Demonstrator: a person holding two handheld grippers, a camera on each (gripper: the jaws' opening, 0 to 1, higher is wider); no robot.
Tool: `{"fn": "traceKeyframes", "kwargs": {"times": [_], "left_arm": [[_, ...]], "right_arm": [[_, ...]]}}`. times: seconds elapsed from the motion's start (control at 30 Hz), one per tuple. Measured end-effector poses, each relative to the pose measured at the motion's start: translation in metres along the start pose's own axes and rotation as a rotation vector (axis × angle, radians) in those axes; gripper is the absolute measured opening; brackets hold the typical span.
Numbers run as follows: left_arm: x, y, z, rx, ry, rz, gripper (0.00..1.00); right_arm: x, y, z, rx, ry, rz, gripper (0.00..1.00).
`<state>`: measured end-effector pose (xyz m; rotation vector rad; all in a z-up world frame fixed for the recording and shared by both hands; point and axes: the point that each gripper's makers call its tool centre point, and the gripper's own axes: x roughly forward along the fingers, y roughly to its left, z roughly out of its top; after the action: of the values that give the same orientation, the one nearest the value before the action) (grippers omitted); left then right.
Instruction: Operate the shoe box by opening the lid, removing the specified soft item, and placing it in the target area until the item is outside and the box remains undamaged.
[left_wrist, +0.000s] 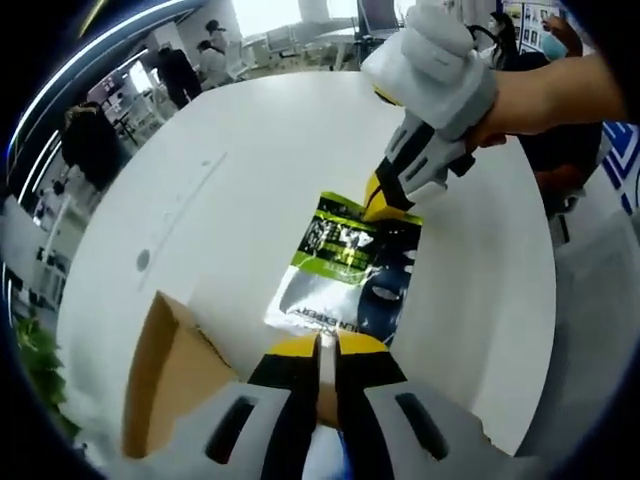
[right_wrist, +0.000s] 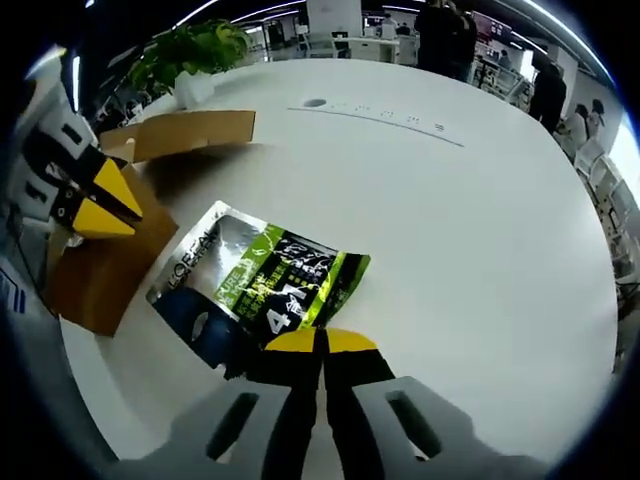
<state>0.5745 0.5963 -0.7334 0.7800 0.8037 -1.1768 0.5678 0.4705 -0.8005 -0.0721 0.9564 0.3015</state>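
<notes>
Right tool (right_wrist: 321, 345): clenched on the pouch (right_wrist: 262, 281) edge.
Left tool (left_wrist: 327, 347): clenched, empty.
Risk: pouch slips onto the table (right_wrist: 470, 230) short of target.

Bright, even overhead light glares off the white table (right_wrist: 480, 230) (soft shadows only), edges bending with fisheye blur.

An open-plan office: desks (left_wrist: 300, 45) with monitors (right_wrist: 330, 15), standing people (left_wrist: 175, 70), and a potted plant (right_wrist: 190, 50).
</notes>
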Motion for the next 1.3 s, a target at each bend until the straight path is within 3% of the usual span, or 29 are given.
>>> {"fn": "traceKeyframes", "kwargs": {"times": [0.2,0.33,0.77,1.07,1.3], "left_arm": [[-0.014,0.009,-0.006,-0.031,-0.014,0.006,0.04],[-0.025,0.014,-0.007,-0.133,-0.055,-0.01,0.05],[-0.056,0.02,-0.029,-0.215,-0.09,0.02,0.12],[-0.078,0.023,-0.044,-0.306,-0.124,0.035,0.16],[-0.097,0.027,-0.069,-0.352,-0.131,0.068,0.21]], "right_arm": [[-0.001,-0.003,0.0,-0.023,0.0,-0.018,0.04],[-0.003,-0.008,0.0,-0.029,0.0,-0.042,0.09],[-0.024,-0.019,-0.003,-0.008,-0.014,-0.061,0.19],[-0.044,-0.011,0.0,-0.048,-0.029,-0.056,0.24],[-0.06,0.004,0.009,-0.088,-0.061,-0.038,0.27]]}}
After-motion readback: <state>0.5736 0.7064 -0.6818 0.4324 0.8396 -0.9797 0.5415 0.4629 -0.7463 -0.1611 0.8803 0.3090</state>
